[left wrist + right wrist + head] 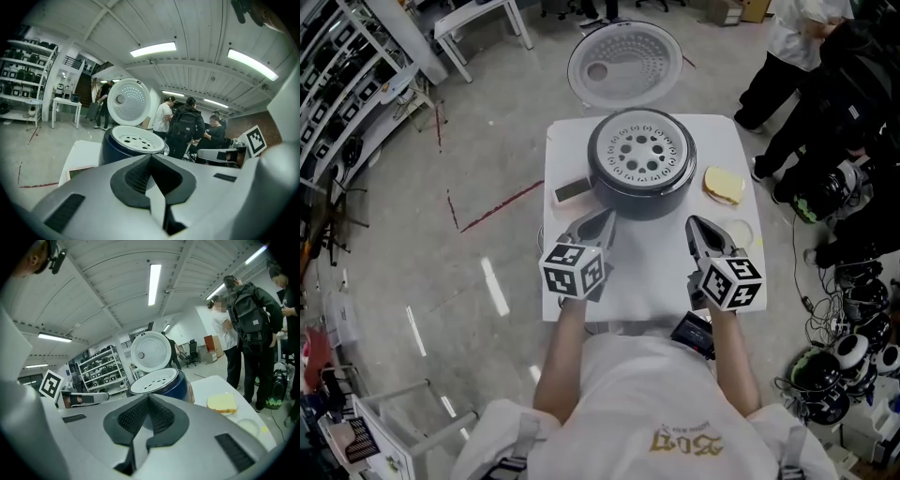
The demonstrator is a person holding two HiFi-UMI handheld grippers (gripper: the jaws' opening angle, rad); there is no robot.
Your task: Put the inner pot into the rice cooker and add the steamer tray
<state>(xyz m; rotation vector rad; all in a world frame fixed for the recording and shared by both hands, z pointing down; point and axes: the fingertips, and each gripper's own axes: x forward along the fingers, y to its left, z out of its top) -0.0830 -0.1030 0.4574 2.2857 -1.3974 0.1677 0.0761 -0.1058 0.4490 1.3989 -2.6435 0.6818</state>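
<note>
Head view: the steamer tray (642,150) sits in the mouth of the rice cooker (639,192), with the lid (624,64) open behind it. The inner pot is not visible, presumably beneath the tray. Your left gripper (604,223) and right gripper (694,225) hover just in front of the cooker, jaws fully together and holding nothing. Both placements look done. Next, check that the tray seats level.

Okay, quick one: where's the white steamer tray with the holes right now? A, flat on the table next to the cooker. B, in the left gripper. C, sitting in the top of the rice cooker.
C: the steamer tray sits inside the rim of the rice cooker, while the left gripper and right gripper are shut and empty.
</note>
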